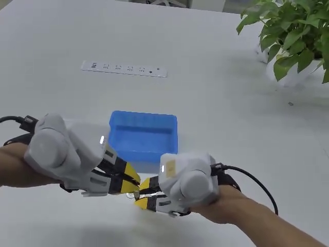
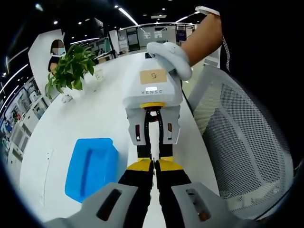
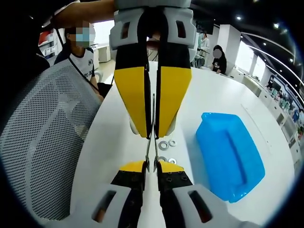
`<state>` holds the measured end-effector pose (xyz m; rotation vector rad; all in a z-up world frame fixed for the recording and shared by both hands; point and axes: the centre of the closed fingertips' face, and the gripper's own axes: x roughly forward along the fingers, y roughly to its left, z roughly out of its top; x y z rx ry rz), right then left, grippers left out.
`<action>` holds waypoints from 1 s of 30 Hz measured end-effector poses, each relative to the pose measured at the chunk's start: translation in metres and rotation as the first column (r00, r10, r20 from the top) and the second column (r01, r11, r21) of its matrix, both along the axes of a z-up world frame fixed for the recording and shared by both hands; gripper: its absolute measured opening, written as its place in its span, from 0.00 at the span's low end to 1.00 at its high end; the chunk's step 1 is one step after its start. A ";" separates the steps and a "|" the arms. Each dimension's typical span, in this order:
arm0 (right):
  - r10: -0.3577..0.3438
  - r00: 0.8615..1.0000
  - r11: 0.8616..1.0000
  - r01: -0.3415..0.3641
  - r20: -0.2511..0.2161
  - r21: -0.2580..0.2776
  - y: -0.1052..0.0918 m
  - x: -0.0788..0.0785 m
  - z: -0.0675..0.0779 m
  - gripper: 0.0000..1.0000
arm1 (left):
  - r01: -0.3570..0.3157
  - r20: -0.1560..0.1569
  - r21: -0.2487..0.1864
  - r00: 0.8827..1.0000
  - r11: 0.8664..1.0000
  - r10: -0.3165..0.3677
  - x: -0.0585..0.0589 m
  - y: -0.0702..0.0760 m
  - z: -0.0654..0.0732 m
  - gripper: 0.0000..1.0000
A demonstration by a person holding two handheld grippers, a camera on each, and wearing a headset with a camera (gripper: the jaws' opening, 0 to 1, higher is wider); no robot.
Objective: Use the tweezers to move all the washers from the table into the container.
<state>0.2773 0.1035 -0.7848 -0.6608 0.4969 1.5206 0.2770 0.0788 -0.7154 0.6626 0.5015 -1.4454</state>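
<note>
Though near tweezers point(image 3: 151, 151), washers point(image 3: 164, 145) beside container point(image 3: 230, 154)

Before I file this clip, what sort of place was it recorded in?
Probably an open-plan office or showroom: a big white table with a power strip, a mesh chair beside it, and a potted plant.

white table point(image 1: 216, 103) with blue container point(image 1: 144, 135), washers point(image 3: 163, 145), power strip point(image 1: 124, 68), potted plant point(image 1: 293, 36)

Office: mesh chair point(image 2: 247, 142), potted plant point(image 1: 293, 36).
</note>
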 end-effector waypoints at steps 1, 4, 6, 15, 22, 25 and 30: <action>-0.001 1.000 1.000 0.001 0.001 0.001 0.000 0.001 0.000 0.11 | -0.001 0.000 0.000 1.000 1.000 0.001 0.000 0.000 0.000 0.06; -0.004 1.000 1.000 0.004 0.005 0.001 0.000 0.003 0.000 0.11 | 0.001 0.000 0.000 1.000 1.000 -0.001 0.002 0.000 0.000 0.06; -0.006 1.000 1.000 0.006 0.006 0.001 -0.001 0.004 0.000 0.11 | 0.001 0.000 0.002 1.000 1.000 -0.001 0.001 -0.001 0.000 0.06; -0.013 1.000 1.000 0.013 0.012 -0.001 -0.001 0.009 -0.002 0.11 | 0.005 0.000 0.005 1.000 1.000 -0.005 0.001 -0.006 0.004 0.06; -0.017 1.000 1.000 0.017 0.010 -0.001 -0.001 0.011 -0.005 0.11 | 0.006 -0.011 0.009 1.000 1.000 -0.006 0.003 -0.006 0.001 0.06; -0.017 1.000 1.000 0.017 0.011 -0.004 -0.002 0.011 -0.007 0.11 | 0.007 -0.016 0.013 1.000 1.000 -0.007 0.003 -0.007 -0.001 0.06; -0.021 1.000 1.000 0.021 0.005 0.000 -0.002 0.012 -0.007 0.12 | 0.001 -0.019 0.006 1.000 1.000 -0.001 0.005 -0.008 0.001 0.06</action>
